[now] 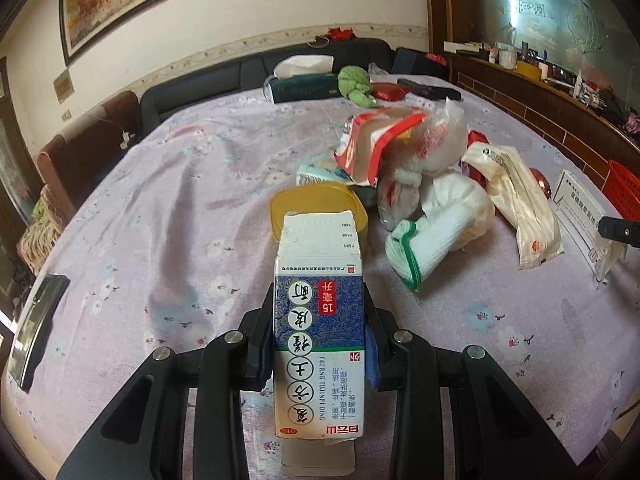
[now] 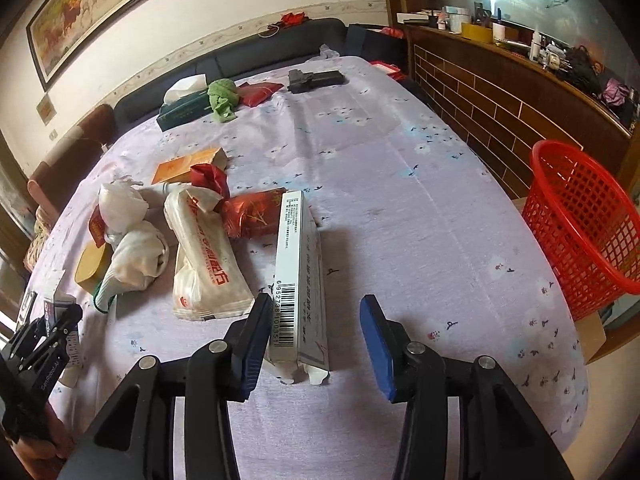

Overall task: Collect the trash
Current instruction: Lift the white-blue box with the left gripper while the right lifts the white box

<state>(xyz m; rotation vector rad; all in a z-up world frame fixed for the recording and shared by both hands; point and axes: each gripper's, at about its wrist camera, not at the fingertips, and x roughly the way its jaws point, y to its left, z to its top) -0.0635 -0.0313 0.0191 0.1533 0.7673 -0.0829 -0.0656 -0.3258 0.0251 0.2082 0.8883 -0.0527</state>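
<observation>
My left gripper (image 1: 319,300) is shut on a blue and white medicine box (image 1: 319,320), held above the table; it also shows at the left edge of the right wrist view (image 2: 60,320). My right gripper (image 2: 314,306) is open, its fingers on either side of a long white box with a barcode (image 2: 298,276) that lies on the table. A pile of trash lies beyond: a yellow tub (image 1: 316,204), white bags (image 1: 436,216), a tissue pack (image 2: 208,256), red wrappers (image 2: 256,212) and an orange box (image 2: 186,166). A red basket (image 2: 580,220) stands off the table's right edge.
The table has a lilac flowered cloth (image 2: 400,184). At its far end are a tissue box (image 2: 184,104), a green cloth (image 2: 222,98) and a black object (image 2: 316,79). A dark flat object (image 1: 36,324) lies near the left edge. A wooden counter (image 2: 500,92) runs along the right.
</observation>
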